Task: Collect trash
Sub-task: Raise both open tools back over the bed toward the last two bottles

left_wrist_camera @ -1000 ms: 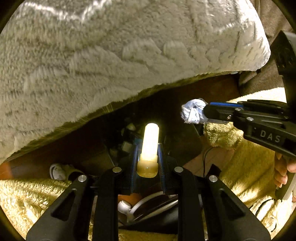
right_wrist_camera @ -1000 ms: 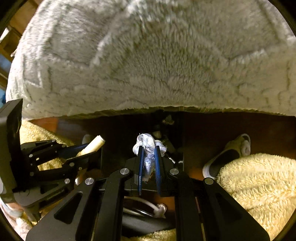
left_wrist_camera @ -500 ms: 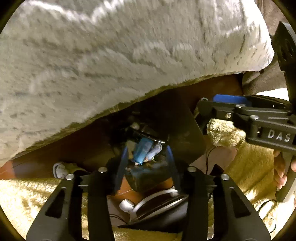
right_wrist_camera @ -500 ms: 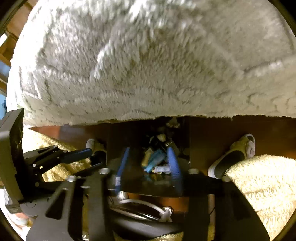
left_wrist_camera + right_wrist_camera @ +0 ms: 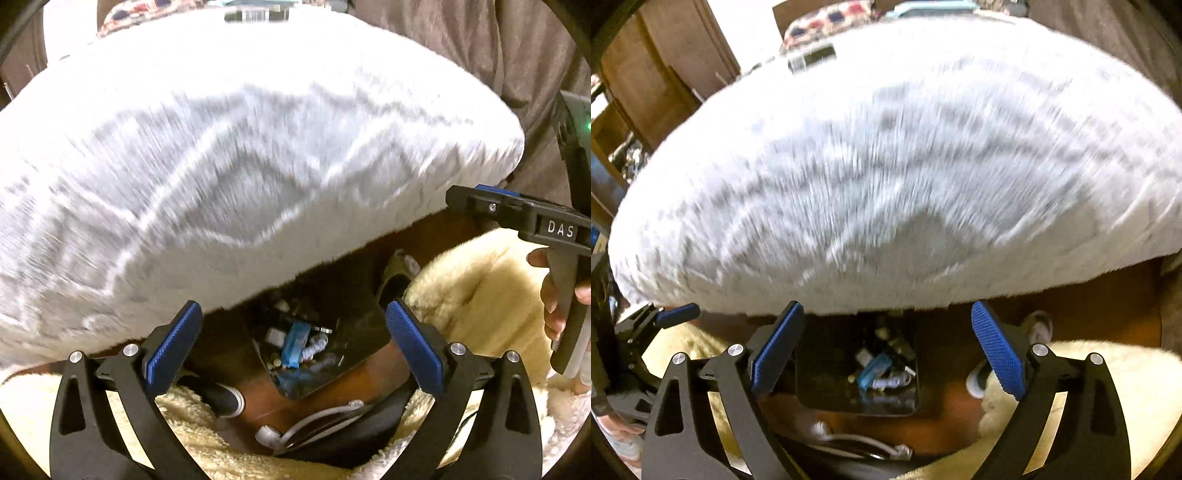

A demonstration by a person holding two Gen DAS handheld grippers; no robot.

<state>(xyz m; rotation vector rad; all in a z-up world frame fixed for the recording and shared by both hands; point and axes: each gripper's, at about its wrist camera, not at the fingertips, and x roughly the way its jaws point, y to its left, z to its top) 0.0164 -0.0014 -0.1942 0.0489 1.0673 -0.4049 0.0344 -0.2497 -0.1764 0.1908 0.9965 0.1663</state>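
In the left wrist view, the left gripper (image 5: 293,338) is seen with its blue pads spread wide apart and nothing held between them. Between and below the pads a dark bin (image 5: 354,347) stands on the brown floor (image 5: 384,376), and the trash (image 5: 295,345), a blue wrapper among small pale scraps, lies inside it. A white fluffy blanket (image 5: 221,166), blurred, fills the upper part. The right gripper (image 5: 476,201) is seen at the right edge; from here it cannot be told whether it is parted

In the right wrist view, the right gripper (image 5: 888,349) is shown with its pads wide apart and empty. The bin (image 5: 820,369) sits between them with the trash (image 5: 873,373) inside. The blanket (image 5: 886,166) hangs over it. A slipper (image 5: 1039,328) lies on the floor (image 5: 1108,314) to the right, beside cream fleece (image 5: 1108,391)
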